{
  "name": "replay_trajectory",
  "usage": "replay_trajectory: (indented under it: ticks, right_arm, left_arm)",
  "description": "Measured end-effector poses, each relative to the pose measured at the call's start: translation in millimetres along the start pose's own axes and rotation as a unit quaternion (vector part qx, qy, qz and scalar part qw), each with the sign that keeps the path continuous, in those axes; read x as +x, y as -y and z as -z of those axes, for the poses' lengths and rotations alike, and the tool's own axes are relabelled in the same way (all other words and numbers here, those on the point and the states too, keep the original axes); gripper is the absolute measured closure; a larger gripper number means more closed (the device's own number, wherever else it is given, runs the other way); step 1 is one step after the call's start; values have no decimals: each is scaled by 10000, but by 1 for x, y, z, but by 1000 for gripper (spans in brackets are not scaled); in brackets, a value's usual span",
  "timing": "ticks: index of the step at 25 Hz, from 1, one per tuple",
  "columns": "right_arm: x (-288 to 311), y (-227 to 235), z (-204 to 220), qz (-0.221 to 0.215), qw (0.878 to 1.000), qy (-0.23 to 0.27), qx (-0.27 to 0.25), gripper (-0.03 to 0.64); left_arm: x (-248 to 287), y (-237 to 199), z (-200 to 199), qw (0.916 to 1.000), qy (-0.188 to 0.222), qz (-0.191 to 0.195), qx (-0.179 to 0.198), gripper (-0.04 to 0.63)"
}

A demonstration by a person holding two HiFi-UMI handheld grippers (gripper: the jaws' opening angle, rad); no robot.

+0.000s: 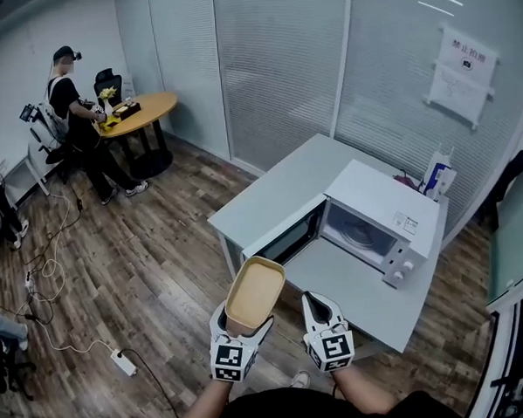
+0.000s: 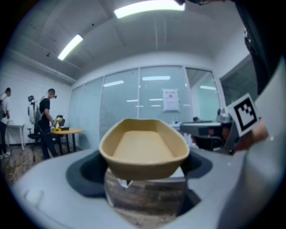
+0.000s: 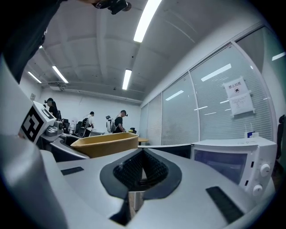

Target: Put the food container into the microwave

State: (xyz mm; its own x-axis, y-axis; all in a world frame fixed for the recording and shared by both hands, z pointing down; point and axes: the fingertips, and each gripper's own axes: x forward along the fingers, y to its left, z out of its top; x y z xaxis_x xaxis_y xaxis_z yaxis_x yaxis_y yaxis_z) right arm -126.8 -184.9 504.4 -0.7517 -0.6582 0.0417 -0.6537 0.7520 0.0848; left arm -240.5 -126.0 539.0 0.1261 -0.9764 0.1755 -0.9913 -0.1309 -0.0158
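One container (image 1: 254, 291) end hides inside left claw (image 1: 241, 325).

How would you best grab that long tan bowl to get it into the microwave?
By its near short end, from the person's side, jaws across the narrow width. The food container is long and shallow, so an end grip leaves its far end free to lead into the open microwave. The left gripper holds it that way now.
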Motion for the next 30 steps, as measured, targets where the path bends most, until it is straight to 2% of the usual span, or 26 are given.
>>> replay_trajectory:
  ticks: [4,11,17,24,30]
  right_arm:
    - [3,38,4,94,10000,-10,28,618]
    - [7,106,11,301,9995,3,31,618]
    - [6,142,8,362,9993,73,-6,618]
    - [-10,185,20,768,9969,31,187,618]
    - [-13,212,32,1136,9932,-70,258,618]
  left_arm:
    - [33,13,-11,9999,33,75,76,98]
    - [84,28,-32,9998,214,34,-26,98]
    - [120,50,-41,9996,259,109,41,98]
    - [153,87,-35,9987,85,484,114,98]
    - [185,101,-29,9960,-58,864,216,98]
